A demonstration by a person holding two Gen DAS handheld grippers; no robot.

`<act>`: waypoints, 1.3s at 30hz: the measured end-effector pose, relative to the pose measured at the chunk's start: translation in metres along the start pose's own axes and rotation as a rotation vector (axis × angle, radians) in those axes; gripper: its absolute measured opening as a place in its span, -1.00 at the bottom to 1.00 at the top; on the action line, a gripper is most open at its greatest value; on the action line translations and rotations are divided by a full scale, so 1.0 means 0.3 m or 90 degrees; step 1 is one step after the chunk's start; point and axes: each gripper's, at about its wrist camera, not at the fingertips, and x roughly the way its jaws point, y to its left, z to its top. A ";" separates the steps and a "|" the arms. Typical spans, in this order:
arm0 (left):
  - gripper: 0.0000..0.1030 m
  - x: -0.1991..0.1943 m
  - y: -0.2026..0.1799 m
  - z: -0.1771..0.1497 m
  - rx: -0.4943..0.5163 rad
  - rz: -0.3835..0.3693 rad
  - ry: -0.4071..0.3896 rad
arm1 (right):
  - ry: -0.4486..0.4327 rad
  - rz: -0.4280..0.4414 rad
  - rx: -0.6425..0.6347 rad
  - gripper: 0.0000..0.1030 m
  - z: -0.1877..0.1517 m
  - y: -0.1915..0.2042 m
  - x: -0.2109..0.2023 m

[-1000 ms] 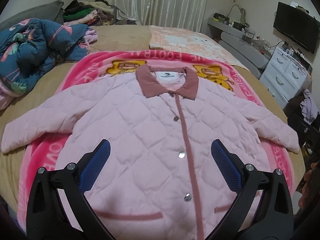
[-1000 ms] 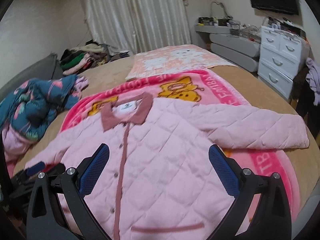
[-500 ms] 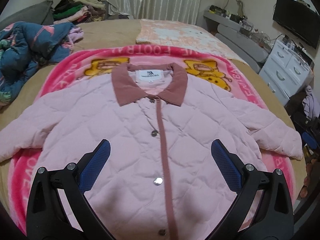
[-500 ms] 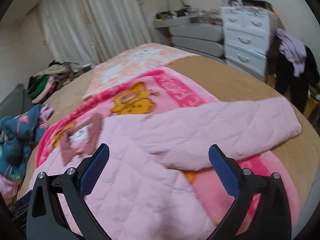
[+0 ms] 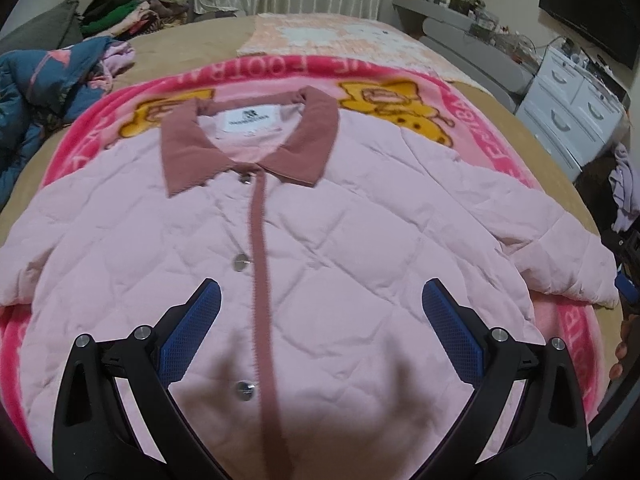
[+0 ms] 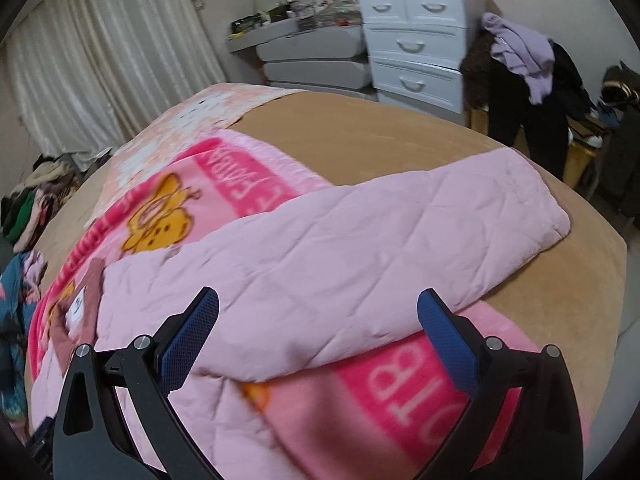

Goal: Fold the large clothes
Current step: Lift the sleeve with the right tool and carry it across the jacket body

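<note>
A pink jacket (image 5: 320,220) is spread flat on a blanket (image 5: 500,152). Both the left gripper (image 5: 318,320) and right gripper (image 6: 318,320) are held above it, jaws wide, nothing gripped.

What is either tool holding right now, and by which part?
Nothing. The left tool is open above the jacket front, and the right tool is open over its sleeve.

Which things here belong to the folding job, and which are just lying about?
Job:
pink quilted jacket
its sleeve
left gripper, jaws open
right gripper, jaws open

Lying about:
blue patterned quilt
clothes pile
white drawers
television
</note>
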 end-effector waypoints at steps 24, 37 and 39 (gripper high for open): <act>0.84 0.090 -0.129 0.057 0.012 0.024 0.033 | 0.067 -0.014 0.346 0.87 0.046 -0.535 0.294; 0.84 0.088 -0.093 0.085 0.006 0.017 0.034 | -0.045 0.057 0.335 -0.53 0.130 -0.627 0.271; 0.83 0.079 -0.088 0.091 0.000 0.008 0.031 | -0.076 0.048 0.285 -0.58 0.163 -0.593 0.212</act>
